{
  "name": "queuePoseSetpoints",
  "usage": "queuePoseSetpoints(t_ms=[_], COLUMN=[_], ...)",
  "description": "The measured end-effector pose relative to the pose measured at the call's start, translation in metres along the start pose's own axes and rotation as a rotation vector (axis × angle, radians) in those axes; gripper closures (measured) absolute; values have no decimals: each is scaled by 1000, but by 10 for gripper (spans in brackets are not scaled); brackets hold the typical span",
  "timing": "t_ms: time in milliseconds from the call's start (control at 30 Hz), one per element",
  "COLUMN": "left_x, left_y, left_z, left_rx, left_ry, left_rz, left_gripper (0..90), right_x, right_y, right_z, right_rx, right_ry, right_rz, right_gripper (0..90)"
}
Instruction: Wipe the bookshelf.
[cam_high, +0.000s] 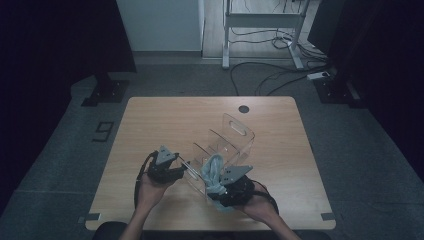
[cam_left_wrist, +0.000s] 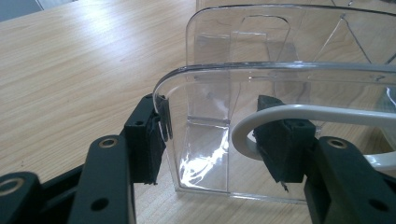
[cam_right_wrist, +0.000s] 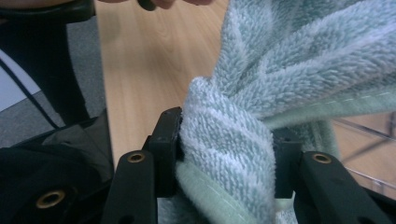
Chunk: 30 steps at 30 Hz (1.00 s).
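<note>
squarely between the right gripper (cam_right_wrist: 226, 158) fingers (cam_right_wrist: 166, 149), a bunched towel (cam_right_wrist: 233, 140)

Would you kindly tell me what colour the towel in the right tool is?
The towel is pale blue-green, clearest in the right gripper view.

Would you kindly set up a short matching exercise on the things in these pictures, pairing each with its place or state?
Things:
1. towel
2. clear plastic organiser
3. left gripper
4. round black grommet

Places or states:
A. jaws astride the near wall of the clear container
B. set in the tabletop near the far edge
C. pinched in the right gripper, pale green terry
D. stands mid-table, see-through, with dividers and a handle slot

Pairs: 1-C, 2-D, 3-A, 4-B
</note>
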<state>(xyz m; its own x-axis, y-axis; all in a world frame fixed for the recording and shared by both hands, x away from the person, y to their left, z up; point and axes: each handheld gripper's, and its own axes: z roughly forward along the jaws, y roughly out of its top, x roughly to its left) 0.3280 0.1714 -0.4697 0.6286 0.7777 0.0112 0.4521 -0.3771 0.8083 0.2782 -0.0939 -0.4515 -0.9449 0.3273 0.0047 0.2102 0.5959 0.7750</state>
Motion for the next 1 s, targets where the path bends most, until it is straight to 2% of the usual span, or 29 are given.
queuePoseSetpoints(t_ms=[133,267,400,600,1000], left_x=[0,0,0,1,2], left_y=[0,0,0,0,0], left_z=[0,0,0,0,0], left_rx=[-1,0,1,0,0], left_ry=[0,-2,-5,-7,-15], left_rz=[0,3,5,5,8], left_gripper=[451,451,450,450,450], right_x=[4,1,-2,-13,-49], right_y=[2,0,0,-4,-19], right_z=[2,2,-1,-8,-38], right_rx=[3,-1,8,23,13], right_ry=[7,22,17,-34,-173], right_rz=[-8,2,-4,21,127], right_gripper=[553,554,554,553,554])
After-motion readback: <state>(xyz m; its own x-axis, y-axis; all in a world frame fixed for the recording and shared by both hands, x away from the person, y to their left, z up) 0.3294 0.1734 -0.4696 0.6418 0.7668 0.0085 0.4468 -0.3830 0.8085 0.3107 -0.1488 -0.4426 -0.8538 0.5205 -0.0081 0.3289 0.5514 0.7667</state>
